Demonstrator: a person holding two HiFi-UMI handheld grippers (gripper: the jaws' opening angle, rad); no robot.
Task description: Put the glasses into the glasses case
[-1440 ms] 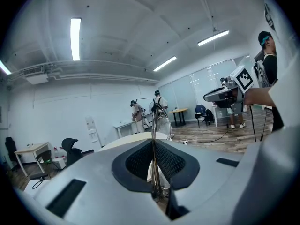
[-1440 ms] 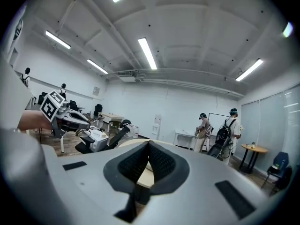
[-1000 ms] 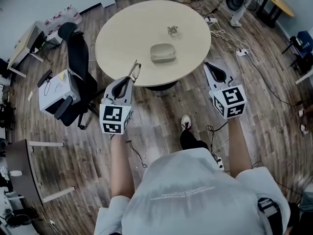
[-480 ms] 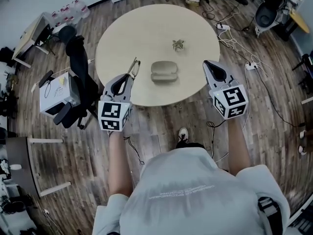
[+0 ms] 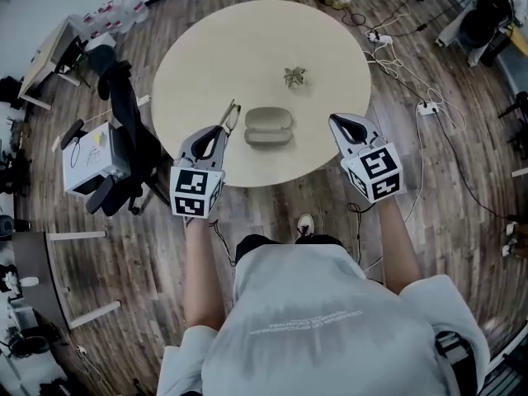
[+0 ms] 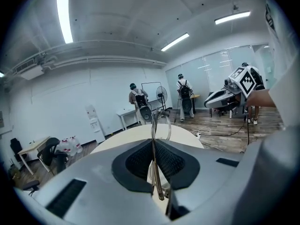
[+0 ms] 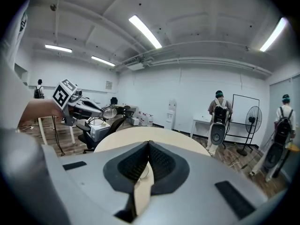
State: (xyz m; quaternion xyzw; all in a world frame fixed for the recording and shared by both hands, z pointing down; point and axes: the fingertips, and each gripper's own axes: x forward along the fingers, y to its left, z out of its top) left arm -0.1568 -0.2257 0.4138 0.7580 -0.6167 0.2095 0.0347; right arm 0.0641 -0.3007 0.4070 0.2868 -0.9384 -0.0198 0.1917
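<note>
A grey-beige oval glasses case [image 5: 268, 128] lies on the round beige table [image 5: 206, 64], near its front edge. My left gripper [image 5: 220, 130] is shut on thin wire-framed glasses [image 5: 228, 116], which stick out past its tips, just left of the case. In the left gripper view the glasses [image 6: 158, 131] stand edge-on, pinched between the jaws of the left gripper [image 6: 153, 143]. My right gripper [image 5: 341, 124] hovers at the table's right front edge, right of the case. In the right gripper view the right gripper [image 7: 149, 145] has its jaws shut with nothing between them.
A small spiky object [image 5: 294, 76] sits on the table behind the case. A black office chair [image 5: 124, 130] and a white box [image 5: 89, 157] stand left of the table. Cables and a power strip [image 5: 412, 97] run over the wooden floor at right. People stand at the room's far side.
The table and case have come closer. Both grippers now reach over the table's front edge, on either side of the case. The glasses stay held in the left gripper.
</note>
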